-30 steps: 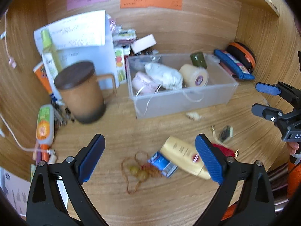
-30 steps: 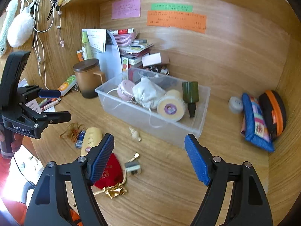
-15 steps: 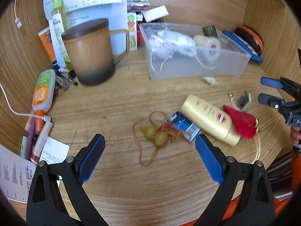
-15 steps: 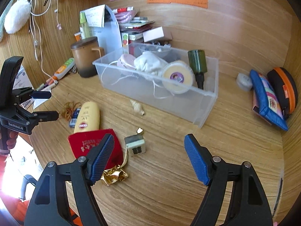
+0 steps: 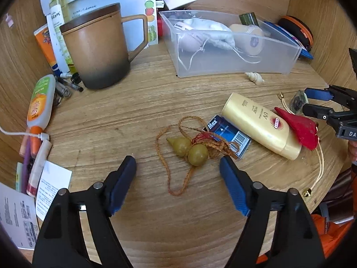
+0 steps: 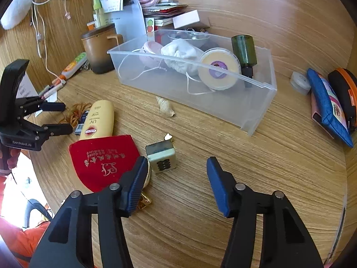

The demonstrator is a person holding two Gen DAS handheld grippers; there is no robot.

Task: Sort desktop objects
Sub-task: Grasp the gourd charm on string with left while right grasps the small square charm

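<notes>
My left gripper (image 5: 178, 176) is open, just short of a gourd charm (image 5: 189, 148) on a brown cord that lies on the desk. A blue Max box (image 5: 227, 134), a yellow sunscreen tube (image 5: 258, 122) and a red pouch (image 5: 299, 127) lie to its right. My right gripper (image 6: 176, 178) is open over the desk, its jaws either side of a mahjong tile (image 6: 161, 158); the red pouch (image 6: 100, 158) lies left of it. A seashell (image 6: 165, 107) lies before the clear bin (image 6: 256, 102), which holds a white cloth, a tape roll and a green bottle.
A brown lidded mug (image 5: 96, 49) stands at the back left with papers and tubes behind it. An orange-green tube (image 5: 40, 102), pens and a cable lie at the left wall. Blue and orange pouches (image 6: 330, 105) lean at the right wall. Wooden walls enclose the desk.
Both grippers have moved forward and down toward the desk. The left one now reaches the gourd charm, the right one the mahjong tile. Both jaw pairs look narrower than before.
</notes>
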